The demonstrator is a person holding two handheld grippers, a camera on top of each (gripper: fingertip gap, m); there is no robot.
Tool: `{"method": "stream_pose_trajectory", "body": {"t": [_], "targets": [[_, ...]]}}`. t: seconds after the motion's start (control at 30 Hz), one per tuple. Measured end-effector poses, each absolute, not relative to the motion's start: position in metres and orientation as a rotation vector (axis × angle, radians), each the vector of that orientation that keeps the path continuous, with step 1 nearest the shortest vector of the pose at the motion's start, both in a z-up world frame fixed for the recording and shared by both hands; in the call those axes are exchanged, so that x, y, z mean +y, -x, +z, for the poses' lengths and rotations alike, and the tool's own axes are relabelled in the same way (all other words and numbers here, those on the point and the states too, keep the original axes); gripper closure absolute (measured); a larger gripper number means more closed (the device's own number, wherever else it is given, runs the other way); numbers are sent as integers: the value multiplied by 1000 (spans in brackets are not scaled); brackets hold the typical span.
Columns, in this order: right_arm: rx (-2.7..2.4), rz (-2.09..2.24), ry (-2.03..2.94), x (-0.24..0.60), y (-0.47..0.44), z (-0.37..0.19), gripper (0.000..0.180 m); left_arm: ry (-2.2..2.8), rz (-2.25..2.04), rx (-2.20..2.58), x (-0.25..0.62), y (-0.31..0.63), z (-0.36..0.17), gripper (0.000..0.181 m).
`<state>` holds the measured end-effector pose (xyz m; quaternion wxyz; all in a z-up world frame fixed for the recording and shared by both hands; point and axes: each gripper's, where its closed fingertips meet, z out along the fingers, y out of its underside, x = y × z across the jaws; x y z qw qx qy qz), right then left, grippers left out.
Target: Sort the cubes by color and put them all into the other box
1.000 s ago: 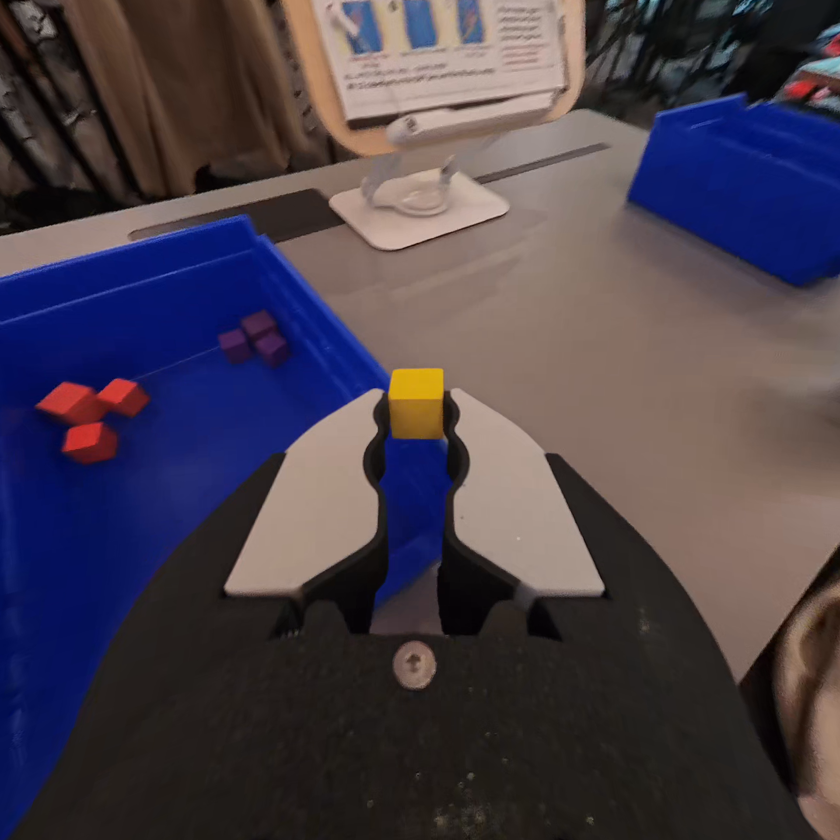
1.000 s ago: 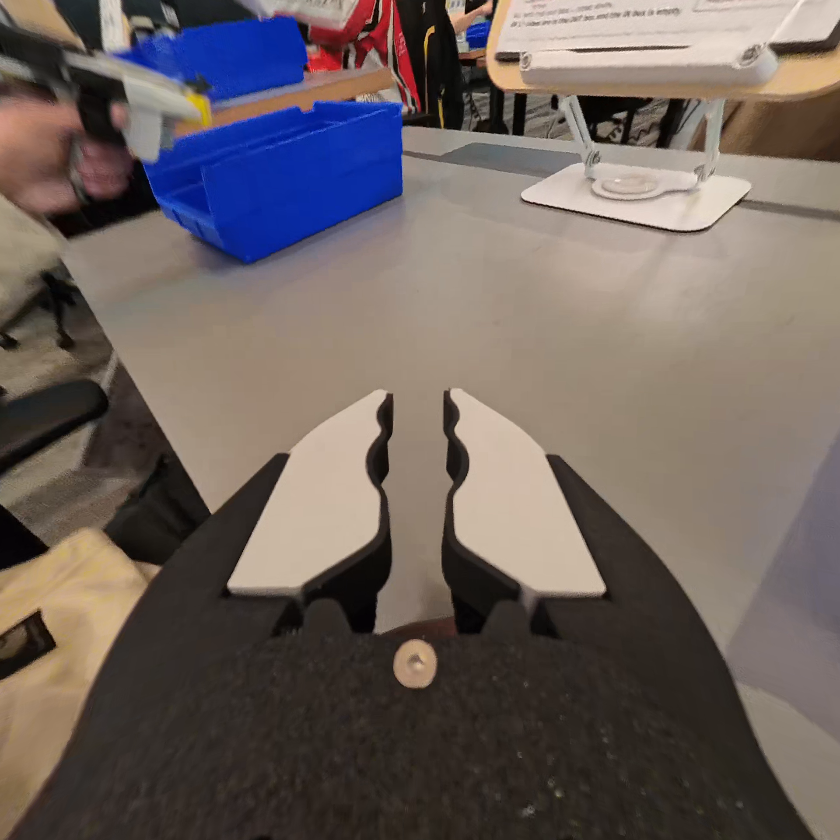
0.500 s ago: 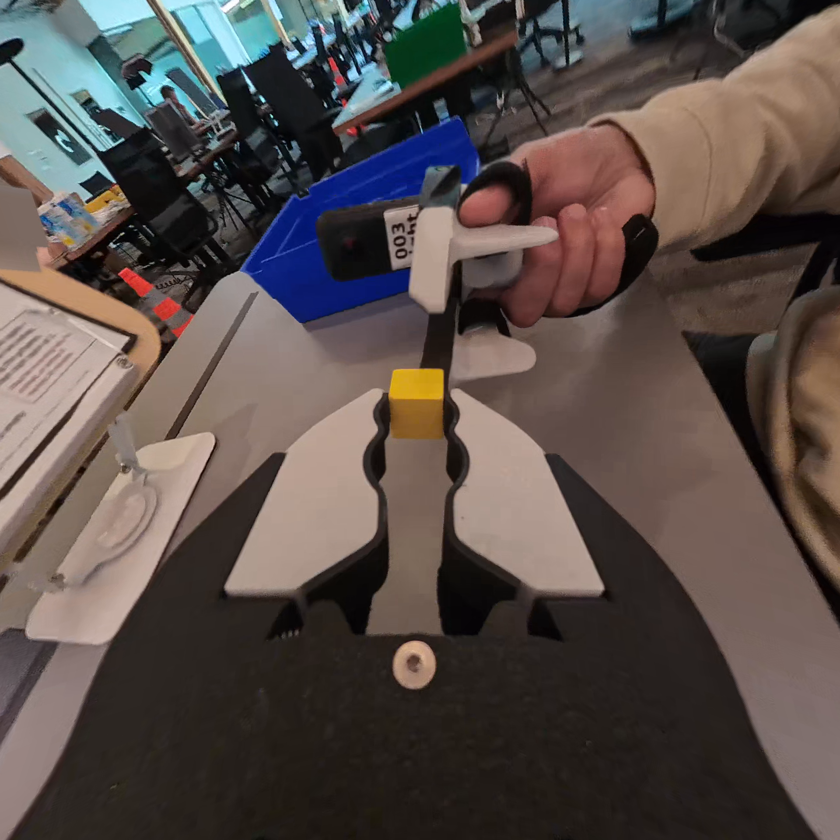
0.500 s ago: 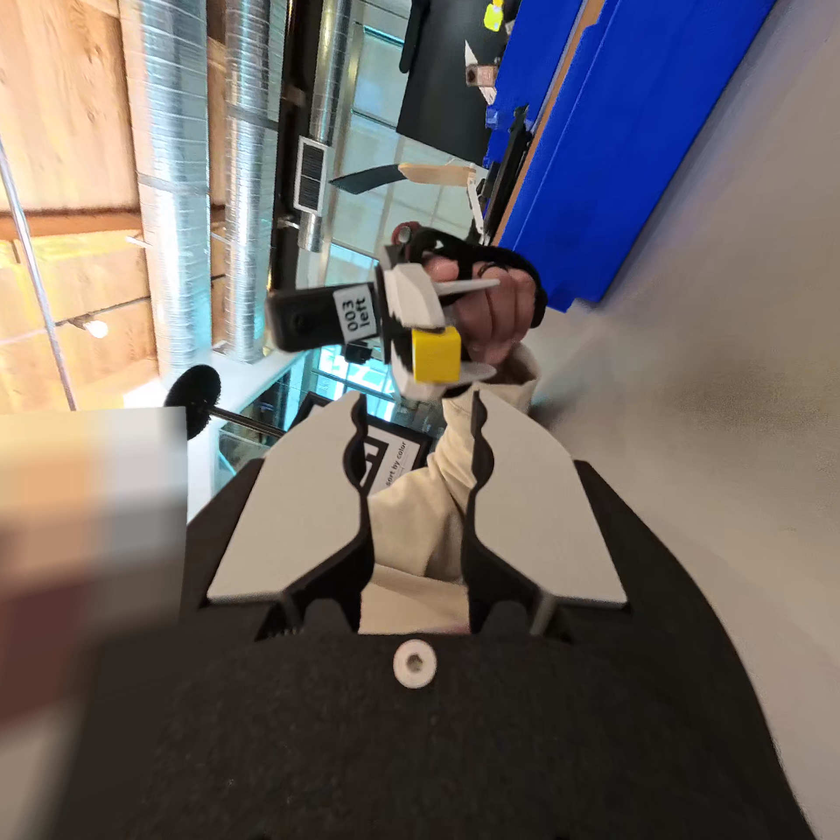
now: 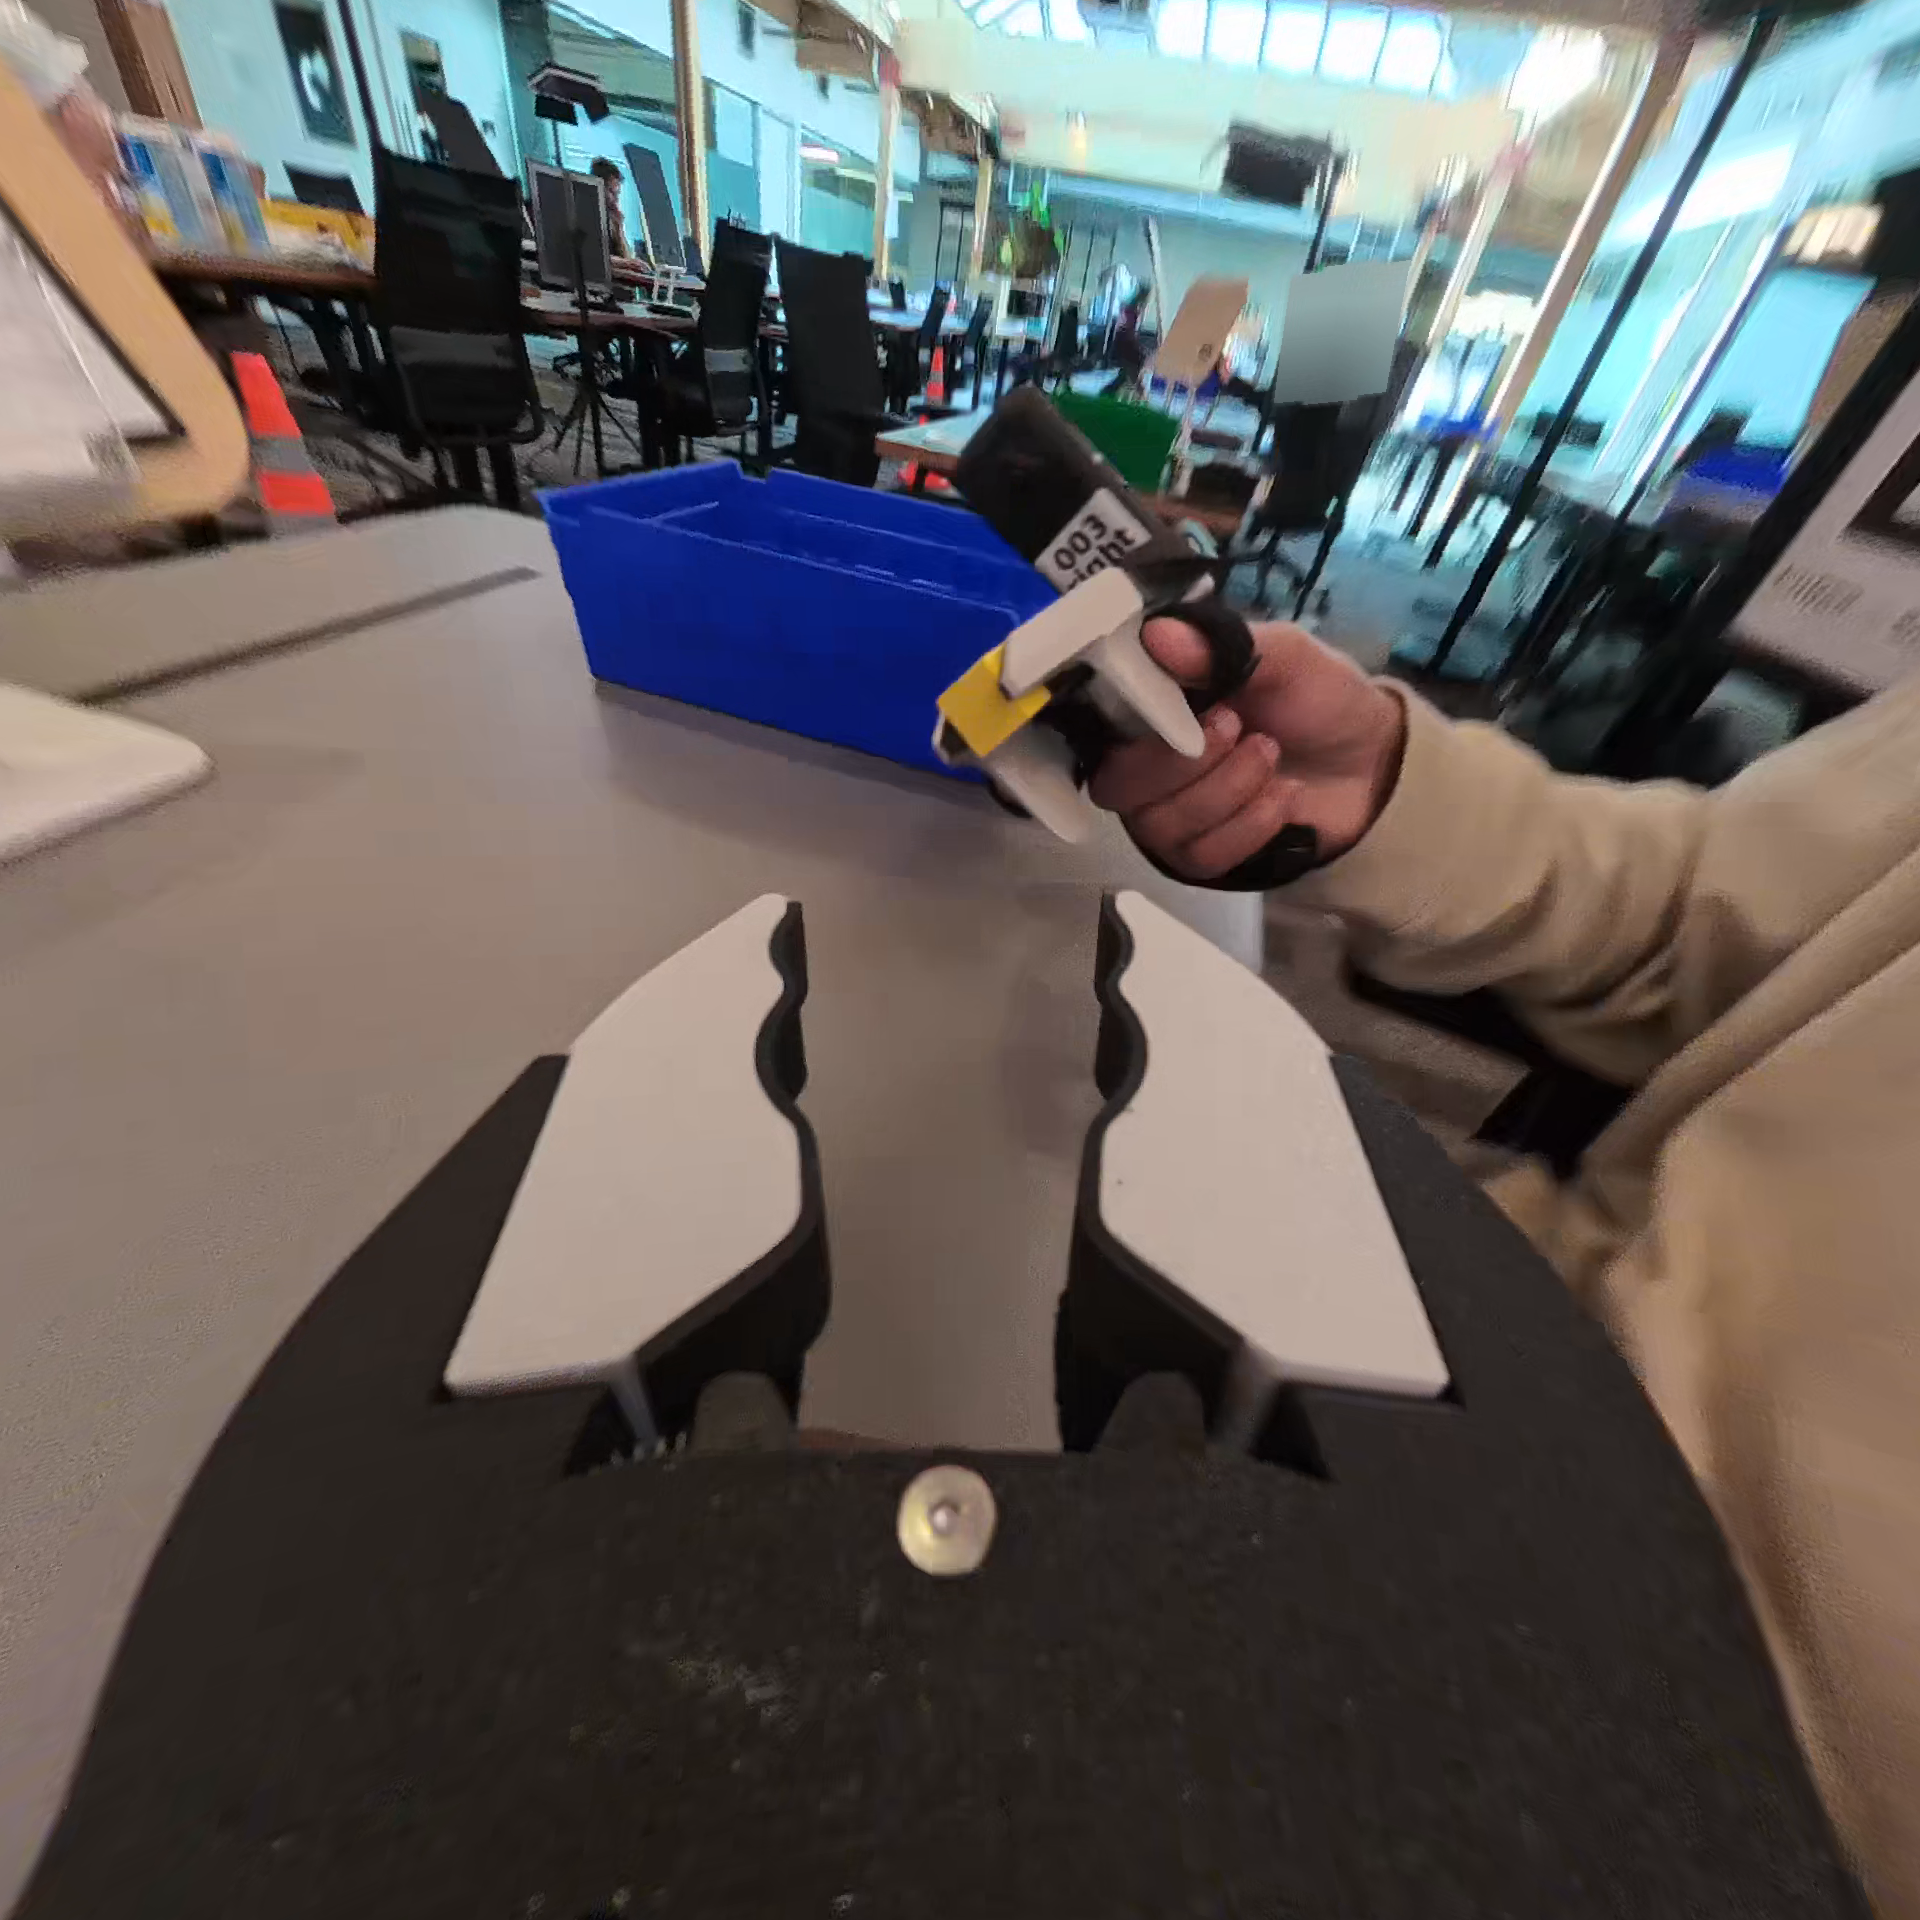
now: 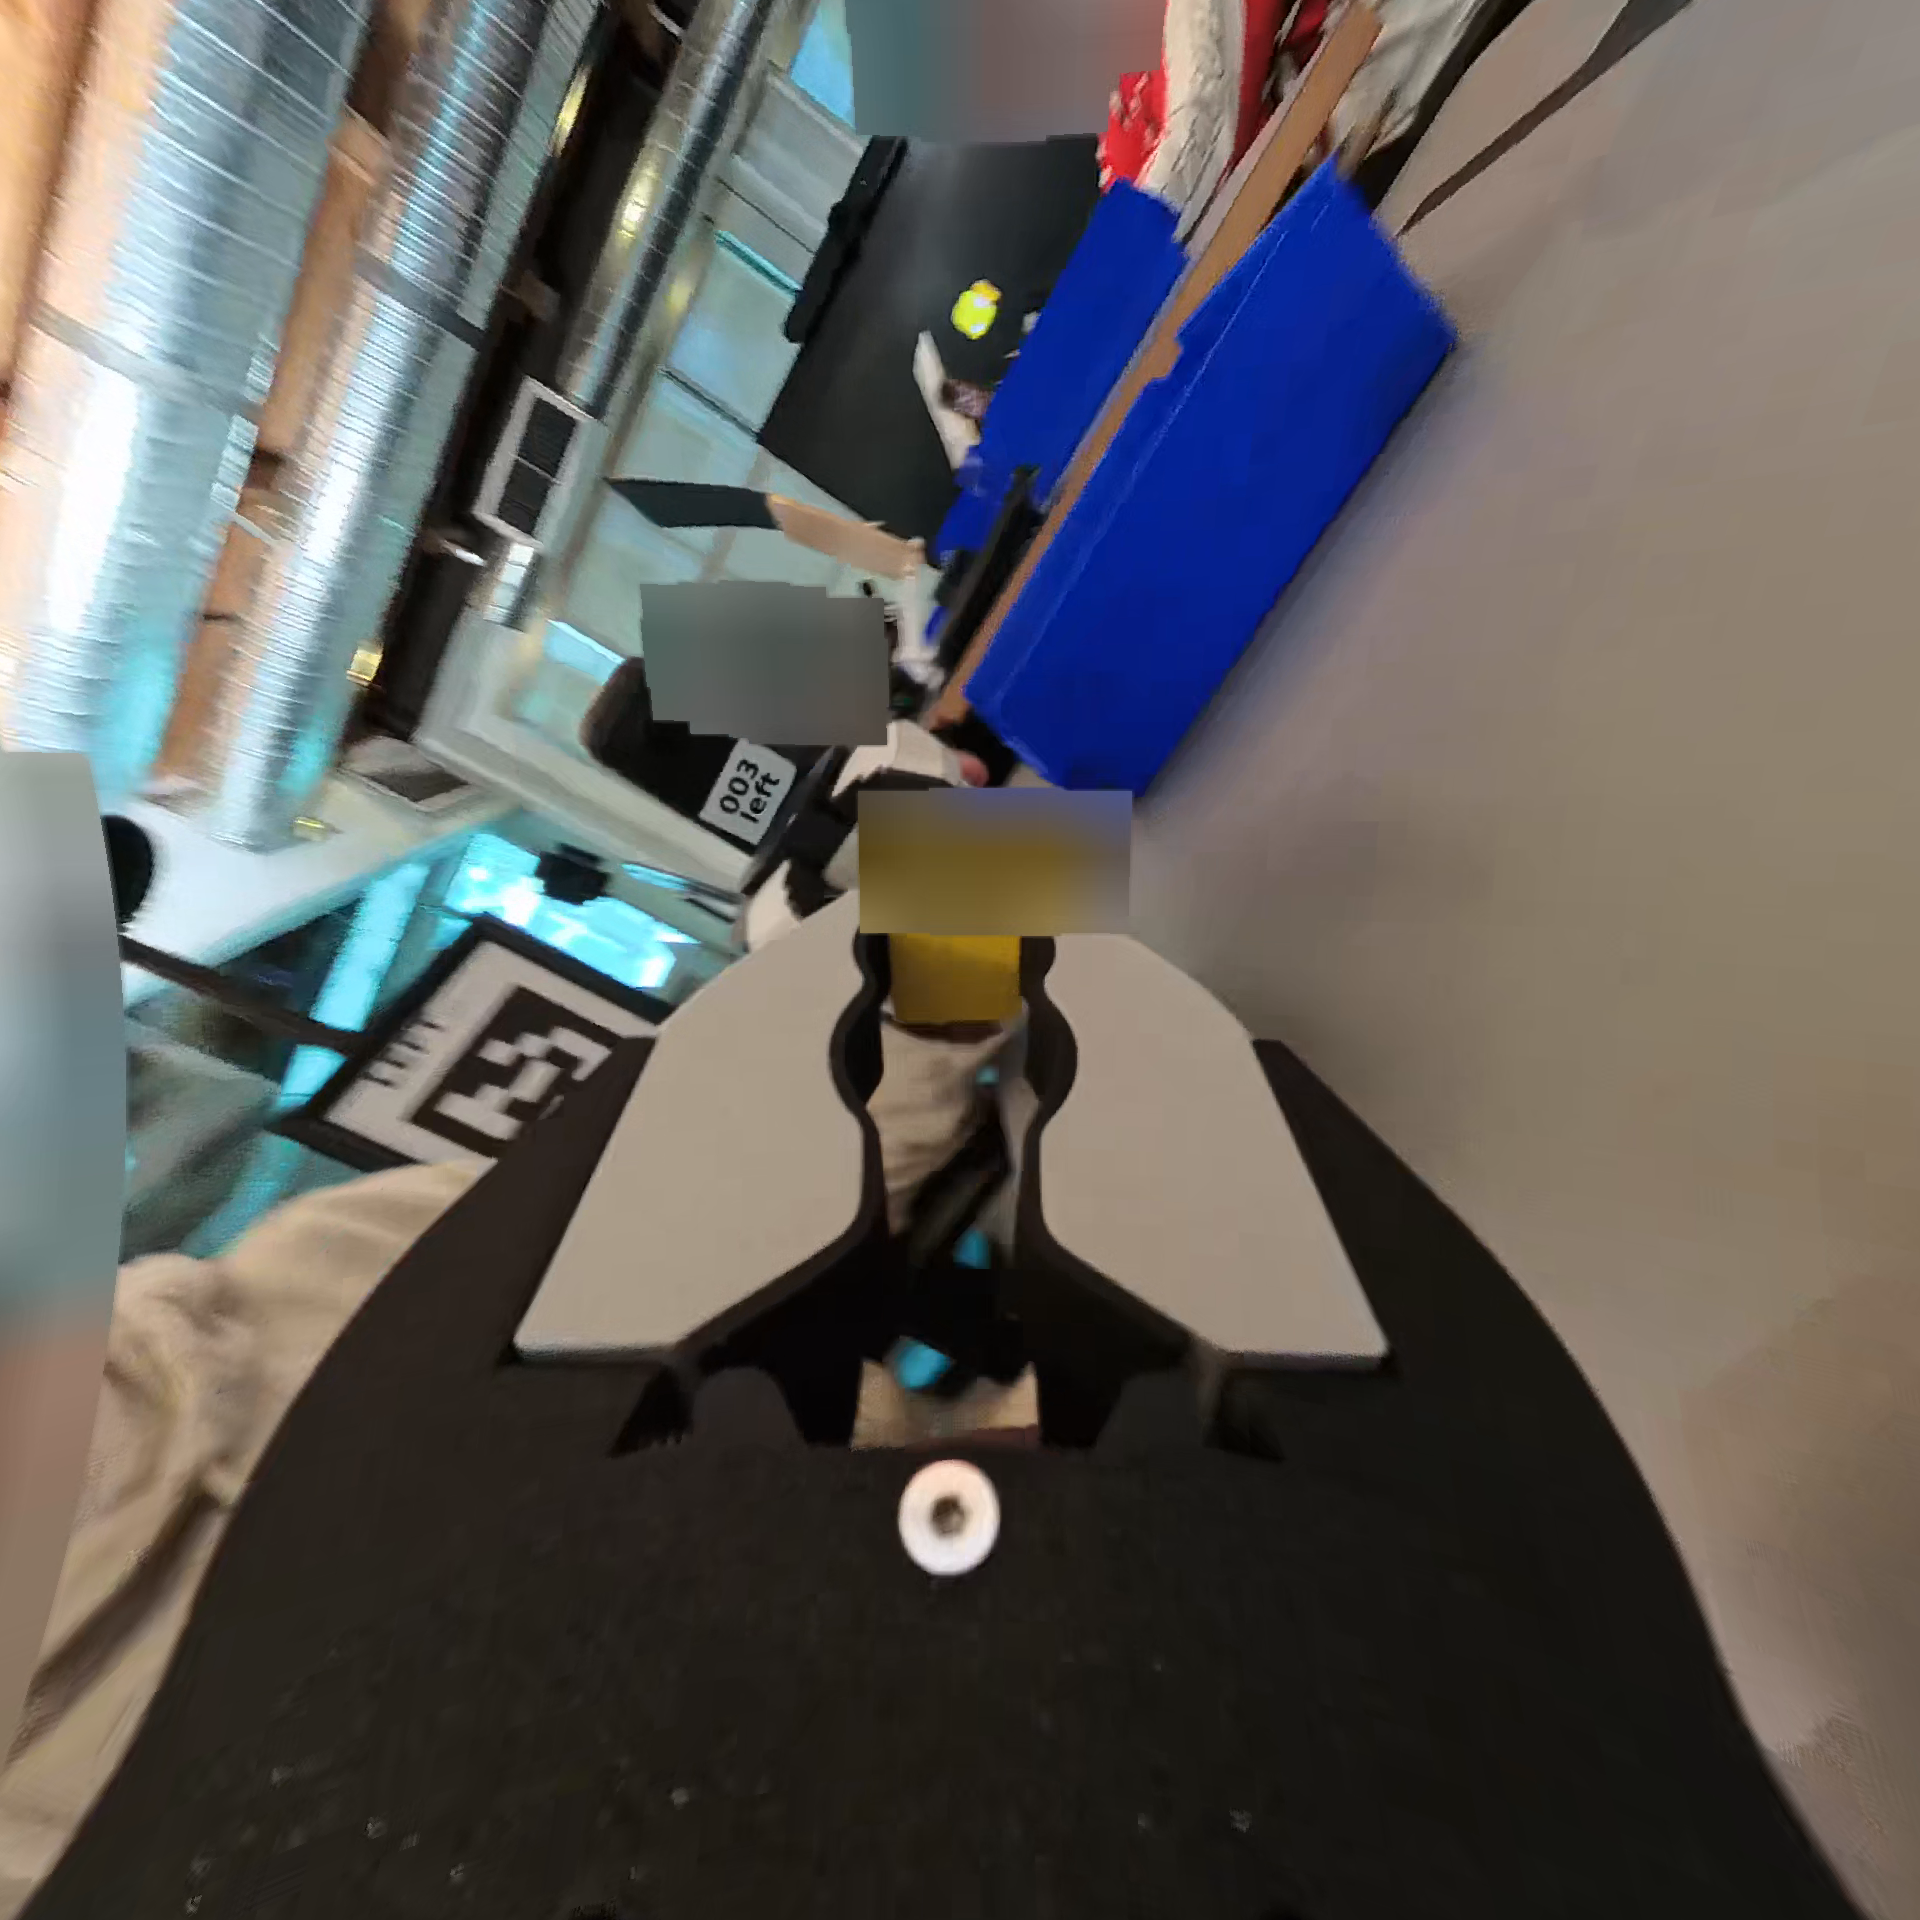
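Right gripper (image 6: pixel 951 961) pinches the yellow cube (image 6: pixel 951 982), partly mosaicked; left gripper's (image 5: pixel 948 961) fingers gape empty; blue box (image 5: pixel 790 613) at tabletop's (image 5: pixel 364 883) far edge

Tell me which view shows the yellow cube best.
The left wrist view: the cube sits unobstructed in the right tongs. The right wrist view is closer, but a mosaic patch covers most of the cube.

1. The left wrist view looked level along its own fingers (image 5: pixel 665 1143) over the grey table (image 5: pixel 364 883), blue box (image 5: pixel 790 613) at 12 o'clock.
2. The right wrist view was rolled sideways, table (image 6: pixel 1558 831) at 3 o'clock.
3. Both shared the yellow cube (image 5: pixel 985 711) (image 6: pixel 951 979).
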<state>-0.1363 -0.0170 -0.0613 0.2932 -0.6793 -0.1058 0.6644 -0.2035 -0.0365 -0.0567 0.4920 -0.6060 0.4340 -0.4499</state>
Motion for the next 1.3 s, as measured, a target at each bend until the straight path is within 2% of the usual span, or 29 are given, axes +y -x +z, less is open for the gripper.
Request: {"method": "stream_pose_trajectory", "body": {"t": [0.17, 0.33, 0.4, 0.57, 0.7, 0.83, 0.97, 1.03, 1.17, 1.23, 1.3], "targets": [[-382, 1321, 1784, -46, 58, -40, 157, 1533, -1487, 816, -73, 225, -62, 127], [-137, 508, 1868, 7, -118, -24, 157, 1528, -1443, 839, -76, 228, -61, 130], [-106, 294, 2049, 42, -172, -49, 156, 1534, -1391, 886, -78, 222, -64, 131], [-169, 43, 2500, 126, -226, -115, 156, 1544, -1267, 1026, -91, 204, -76, 133], [-221, -197, 2841, 150, -248, -157, 156, 1544, -1126, 1141, -97, 196, -88, 132], [-275, -480, 2933, 164, -270, -172, 156, 1537, -1072, 1201, -106, 194, -96, 132], [-335, -393, 2995, 158, -258, -186, 154, 1548, -1060, 1226, -111, 197, -102, 132], [-318, -513, 2932, 155, -264, -163, 141, 1543, -1060, 1224, -111, 199, -100, 132], [-327, -572, 2542, 132, -232, -80, 141, 1544, -1025, 1193, -105, 206, -97, 132], [-332, -426, 2321, 103, -188, -49, 141, 1554, -988, 1160, -98, 209, -97, 133], [-397, -81, 2091, 65, -112, -34, 143, 1595, -921, 1102, -84, 214, -99, 133]]}}
